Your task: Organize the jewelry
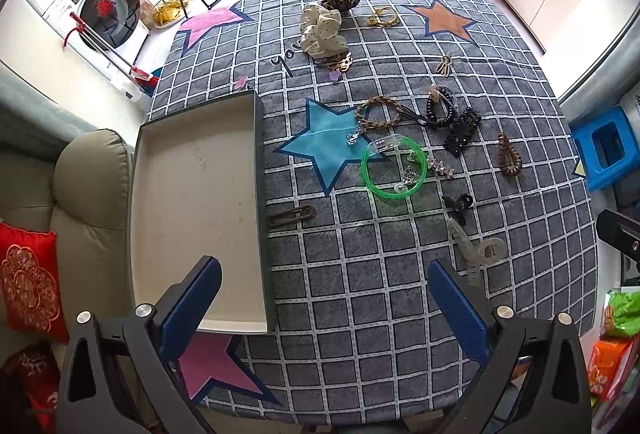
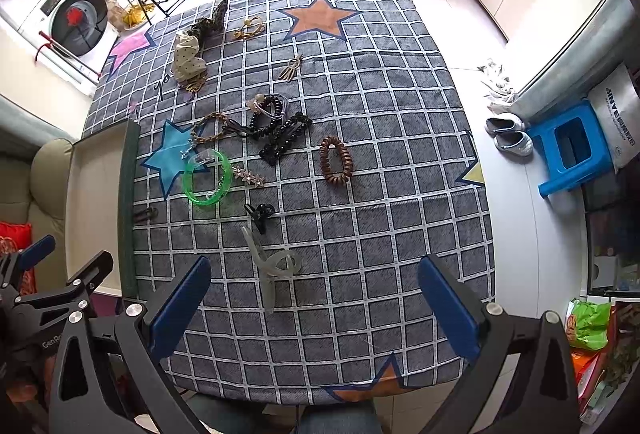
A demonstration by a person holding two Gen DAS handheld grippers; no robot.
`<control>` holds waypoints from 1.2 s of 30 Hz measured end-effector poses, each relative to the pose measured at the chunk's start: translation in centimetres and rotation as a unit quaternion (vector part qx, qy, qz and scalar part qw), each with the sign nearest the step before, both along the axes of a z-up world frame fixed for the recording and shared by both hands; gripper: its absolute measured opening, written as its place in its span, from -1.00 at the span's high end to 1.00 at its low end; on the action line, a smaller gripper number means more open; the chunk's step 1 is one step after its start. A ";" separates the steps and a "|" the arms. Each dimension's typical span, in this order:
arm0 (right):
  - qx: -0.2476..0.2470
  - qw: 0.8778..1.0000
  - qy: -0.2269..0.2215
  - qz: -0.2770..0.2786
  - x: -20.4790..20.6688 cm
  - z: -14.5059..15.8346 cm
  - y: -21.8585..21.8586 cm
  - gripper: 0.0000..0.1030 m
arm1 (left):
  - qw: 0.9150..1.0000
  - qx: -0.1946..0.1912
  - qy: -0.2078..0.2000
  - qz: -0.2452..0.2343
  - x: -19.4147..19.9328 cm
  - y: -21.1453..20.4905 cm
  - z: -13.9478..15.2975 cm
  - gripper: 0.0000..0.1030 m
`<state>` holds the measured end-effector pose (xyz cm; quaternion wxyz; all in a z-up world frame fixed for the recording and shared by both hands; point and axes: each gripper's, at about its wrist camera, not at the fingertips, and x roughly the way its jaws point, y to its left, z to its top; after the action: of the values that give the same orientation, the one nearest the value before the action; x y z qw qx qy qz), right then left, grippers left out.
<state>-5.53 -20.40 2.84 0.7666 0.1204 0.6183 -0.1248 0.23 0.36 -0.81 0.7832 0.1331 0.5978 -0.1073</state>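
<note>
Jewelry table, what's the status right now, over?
Left gripper and right gripper open, empty. Box empty, jewelry scattered on cloth. Clear hair claw nearest. Nothing blocking.

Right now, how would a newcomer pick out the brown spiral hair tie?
Start at the checked tablecloth and go to its right half, away from the tray. The brown spiral hair tie lies alone there, right of the black clip: a coiled loop like telephone cord.

Checked tablecloth (image 1: 400, 294) with tray (image 1: 192, 202), jewelry (image 1: 394, 168)

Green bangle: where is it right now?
The green bangle lies mid-table, overlapping the blue star's right point, left of the star hair clip.
</note>
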 end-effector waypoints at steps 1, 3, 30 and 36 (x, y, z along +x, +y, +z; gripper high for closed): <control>0.000 1.000 0.000 0.000 0.0 0.0 0.0 -0.99 | 1.000 0.000 0.000 0.000 0.0 0.1 0.0 -1.00; 0.000 1.000 0.001 -0.001 -0.1 0.0 -0.1 -0.99 | 1.000 0.000 0.000 0.000 0.0 0.0 -0.1 -1.00; 0.001 1.000 0.001 0.001 0.0 -0.1 0.0 -0.99 | 1.000 0.003 0.000 0.002 0.2 0.3 -0.3 -1.00; 0.001 1.000 0.001 0.001 0.0 -0.1 0.0 -0.99 | 1.000 0.003 0.000 0.001 0.2 0.3 -0.3 -1.00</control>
<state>-5.50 -20.45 2.76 0.7660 0.1202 0.6193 -0.1238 0.44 0.62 -1.12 0.7826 0.1349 0.5986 -0.1050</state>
